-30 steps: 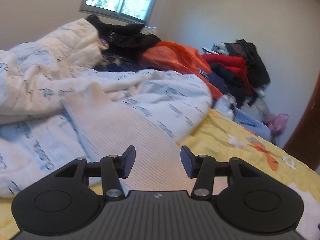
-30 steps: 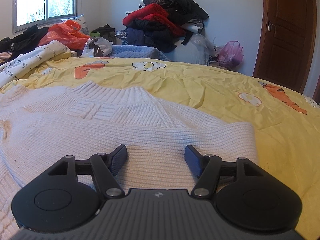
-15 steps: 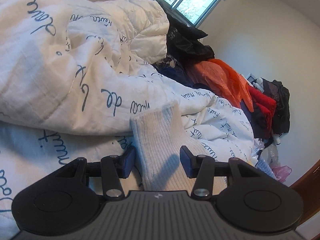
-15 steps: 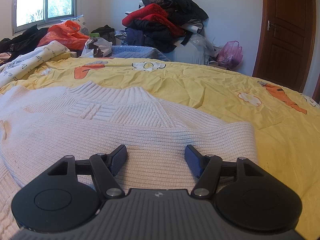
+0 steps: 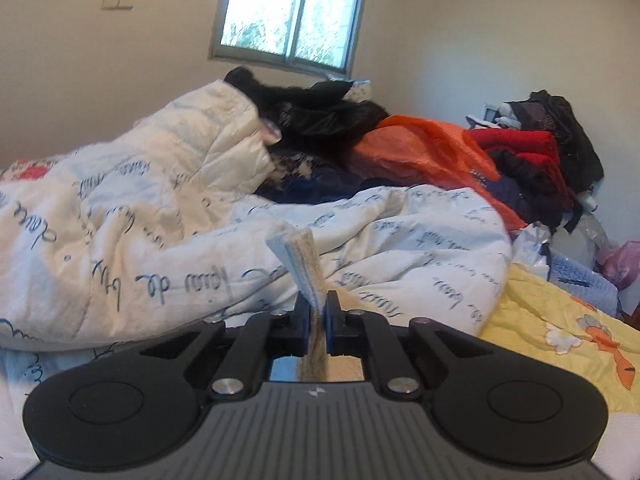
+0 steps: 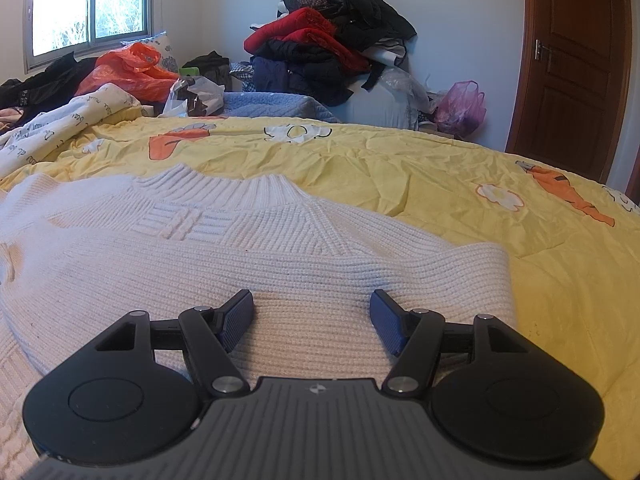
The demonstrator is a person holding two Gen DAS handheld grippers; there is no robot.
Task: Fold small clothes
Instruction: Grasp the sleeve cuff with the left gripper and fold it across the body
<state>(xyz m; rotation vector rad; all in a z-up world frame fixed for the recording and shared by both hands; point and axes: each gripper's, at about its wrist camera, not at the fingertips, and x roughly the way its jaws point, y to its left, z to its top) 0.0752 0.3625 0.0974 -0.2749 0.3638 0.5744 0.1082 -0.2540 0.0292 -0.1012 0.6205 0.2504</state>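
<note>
A cream ribbed knit sweater (image 6: 240,256) lies flat on the yellow bedsheet (image 6: 440,176), collar toward the far side, one sleeve folded across the body near my right gripper. My right gripper (image 6: 312,320) is open and hovers low over that folded sleeve. My left gripper (image 5: 317,320) is shut on the sweater's other sleeve cuff (image 5: 298,256), which sticks up pinched between the jaws in front of the white quilt.
A white quilt with blue script (image 5: 160,248) is bunched at the left of the bed. An orange bag (image 5: 420,152) and dark clothes lie behind it. A clothes pile (image 6: 328,52), a pink bag (image 6: 460,106) and a wooden door (image 6: 576,60) stand beyond the bed.
My left gripper closed on the sleeve cuff, which it straddled open half a second ago, and lifted it with the view tilting up. The right gripper has not moved.
</note>
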